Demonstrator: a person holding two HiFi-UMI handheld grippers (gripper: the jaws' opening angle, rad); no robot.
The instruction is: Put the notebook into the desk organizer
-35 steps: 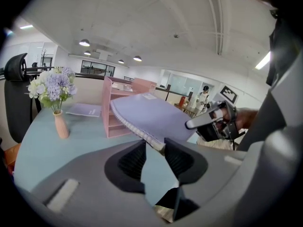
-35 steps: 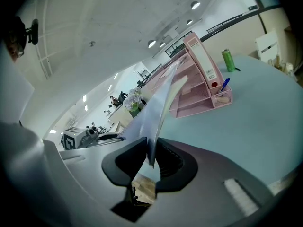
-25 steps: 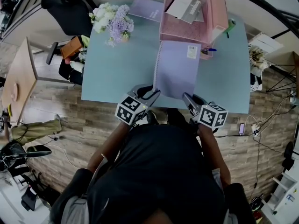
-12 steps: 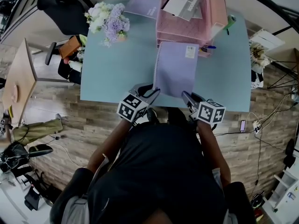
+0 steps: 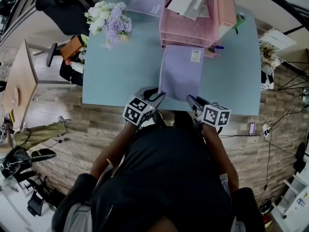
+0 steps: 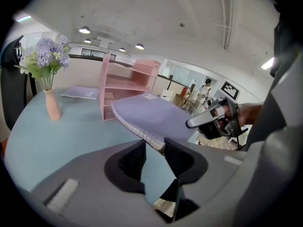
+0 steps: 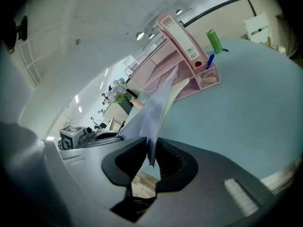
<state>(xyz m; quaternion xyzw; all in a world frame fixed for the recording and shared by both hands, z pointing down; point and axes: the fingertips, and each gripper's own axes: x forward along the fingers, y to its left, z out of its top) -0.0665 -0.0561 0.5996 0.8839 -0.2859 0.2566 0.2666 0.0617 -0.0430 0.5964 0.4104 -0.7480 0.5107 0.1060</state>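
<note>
Notebook (image 5: 181, 71) clamped at near corners by left gripper (image 5: 156, 96) and right gripper (image 5: 191, 99), aimed at organizer (image 5: 193, 28) at 12 o'clock for sliding in.

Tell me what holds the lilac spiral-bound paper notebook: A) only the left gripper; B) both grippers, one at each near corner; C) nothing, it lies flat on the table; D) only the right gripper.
B: the left gripper and right gripper each clamp a near corner of the lilac spiral-bound notebook.
</note>
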